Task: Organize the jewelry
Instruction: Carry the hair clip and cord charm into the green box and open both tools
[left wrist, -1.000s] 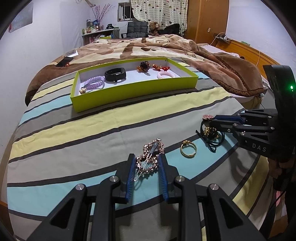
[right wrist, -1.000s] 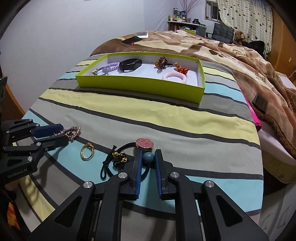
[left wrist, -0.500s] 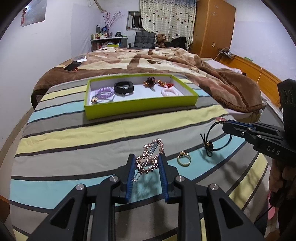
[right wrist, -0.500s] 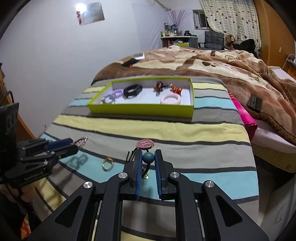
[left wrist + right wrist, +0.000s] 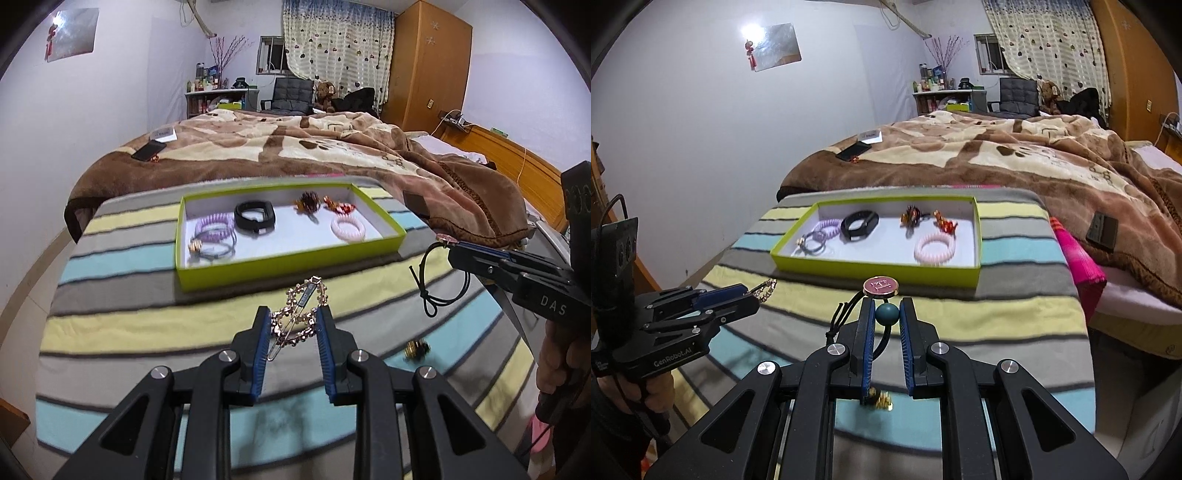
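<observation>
Hanging above the striped bed, clamped between blue fingers (image 5: 260, 345): rose-gold beaded hair clip (image 5: 300, 317), tilting up. Dangling nearby, gripped at its teal bead (image 5: 887, 314): black cord hair tie (image 5: 849, 314) with pink disc charm (image 5: 881, 287). Sitting in the lime-green box (image 5: 295, 264): purple coil ties (image 5: 214, 227), black band (image 5: 255, 217), pink coil tie (image 5: 348, 229), two small ornate clips (image 5: 308, 202). Lying on the bed below, blurred: gold ring (image 5: 416, 349).

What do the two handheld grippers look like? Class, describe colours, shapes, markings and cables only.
Both are matte black, angular linkages with silver pivot bolts and blue ribbed finger pads. The left gripper reads "GenRobot.AI" and trails a black cable; the right gripper reads "DAS".
</observation>
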A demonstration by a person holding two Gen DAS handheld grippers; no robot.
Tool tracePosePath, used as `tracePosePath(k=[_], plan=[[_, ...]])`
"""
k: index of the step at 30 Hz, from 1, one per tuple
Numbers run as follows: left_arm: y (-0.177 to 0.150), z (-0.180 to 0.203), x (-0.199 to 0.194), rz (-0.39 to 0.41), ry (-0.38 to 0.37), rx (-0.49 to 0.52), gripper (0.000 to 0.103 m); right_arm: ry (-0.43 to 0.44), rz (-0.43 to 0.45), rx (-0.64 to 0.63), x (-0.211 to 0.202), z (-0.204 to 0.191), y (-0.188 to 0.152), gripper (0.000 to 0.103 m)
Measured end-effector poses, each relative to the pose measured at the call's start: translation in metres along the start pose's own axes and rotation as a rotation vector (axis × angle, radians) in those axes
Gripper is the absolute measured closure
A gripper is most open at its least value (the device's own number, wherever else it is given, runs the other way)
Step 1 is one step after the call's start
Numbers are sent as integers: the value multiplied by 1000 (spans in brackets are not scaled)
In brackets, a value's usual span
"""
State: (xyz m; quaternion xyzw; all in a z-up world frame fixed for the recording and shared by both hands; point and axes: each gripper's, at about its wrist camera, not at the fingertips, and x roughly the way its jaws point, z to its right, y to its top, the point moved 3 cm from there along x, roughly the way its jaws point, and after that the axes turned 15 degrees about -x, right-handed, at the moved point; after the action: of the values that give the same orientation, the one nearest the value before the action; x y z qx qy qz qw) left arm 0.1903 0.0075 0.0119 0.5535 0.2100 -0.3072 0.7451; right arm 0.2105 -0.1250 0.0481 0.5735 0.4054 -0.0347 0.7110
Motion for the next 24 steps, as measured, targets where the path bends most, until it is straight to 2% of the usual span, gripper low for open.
tracePosePath(k=[12,24], plan=[[50,0,39,33,18,16,77,-6,6,11,47,19,40,89],[66,-13,106,-37,79,4,77,-5,-97,33,119,39,40,89]])
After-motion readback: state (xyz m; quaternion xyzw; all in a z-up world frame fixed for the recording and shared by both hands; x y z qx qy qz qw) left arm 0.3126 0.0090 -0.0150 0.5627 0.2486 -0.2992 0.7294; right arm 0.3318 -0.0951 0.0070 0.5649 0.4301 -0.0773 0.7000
